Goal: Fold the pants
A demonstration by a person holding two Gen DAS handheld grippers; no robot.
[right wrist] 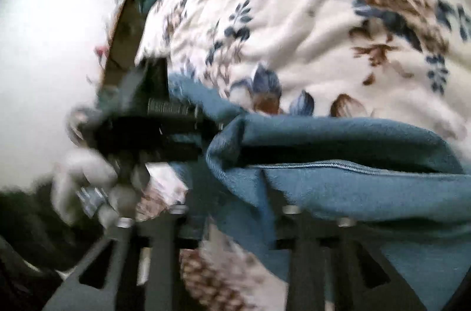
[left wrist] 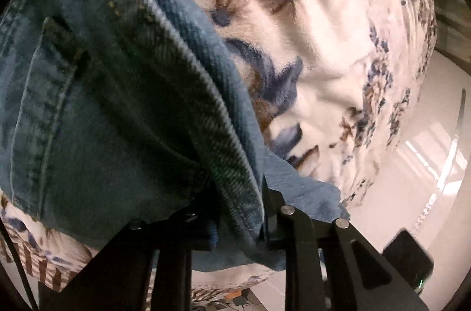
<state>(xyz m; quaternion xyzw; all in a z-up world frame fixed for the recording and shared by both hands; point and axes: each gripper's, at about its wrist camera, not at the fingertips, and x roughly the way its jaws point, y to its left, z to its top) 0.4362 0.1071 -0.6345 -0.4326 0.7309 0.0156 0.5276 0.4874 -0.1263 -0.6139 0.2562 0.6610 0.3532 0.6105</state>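
The blue denim pants [left wrist: 117,93] lie bunched on a fluffy white blanket with blue and brown flowers [left wrist: 338,46]. The left gripper [left wrist: 238,225] is clamped on a thick stitched hem fold of the denim, jaws nearly together. In the blurred right wrist view, the right gripper [right wrist: 235,219] has cloth draped between its part-open jaws; whether they press it I cannot tell. A hand [right wrist: 88,178] shows at left
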